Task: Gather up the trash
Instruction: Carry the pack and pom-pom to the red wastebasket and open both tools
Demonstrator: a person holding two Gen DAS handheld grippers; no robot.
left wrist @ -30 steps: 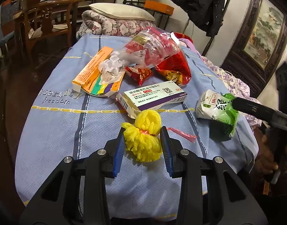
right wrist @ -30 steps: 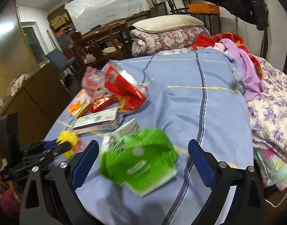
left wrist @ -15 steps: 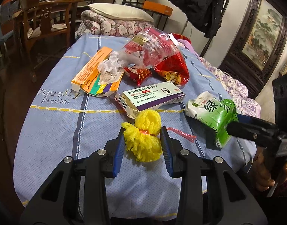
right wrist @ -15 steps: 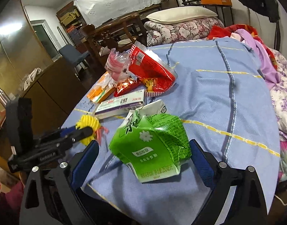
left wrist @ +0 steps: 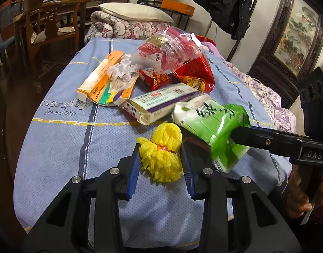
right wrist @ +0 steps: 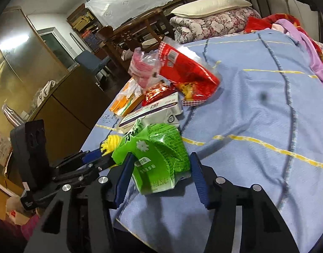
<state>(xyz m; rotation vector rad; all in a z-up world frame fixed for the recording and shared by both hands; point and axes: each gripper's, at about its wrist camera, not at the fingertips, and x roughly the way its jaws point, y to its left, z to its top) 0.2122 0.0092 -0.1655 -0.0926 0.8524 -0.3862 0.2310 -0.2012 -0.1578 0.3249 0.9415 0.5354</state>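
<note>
My left gripper is shut on a yellow foam net just above the blue bedspread. My right gripper is shut on a green and white carton, held beside the left gripper; the carton also shows in the left wrist view. The yellow net shows in the right wrist view. Behind lie a white medicine box, an orange box, a clear plastic bag and red snack wrappers.
The bedspread covers a bed or table with edges at the left and front. A wooden chair stands far left, folded quilts and a pillow behind. A brown cabinet stands left in the right wrist view. Purple clothes lie at the right.
My right gripper has closed on the green carton and carried it left, up against the left gripper and the medicine box. The left gripper has stayed still on the yellow net.
</note>
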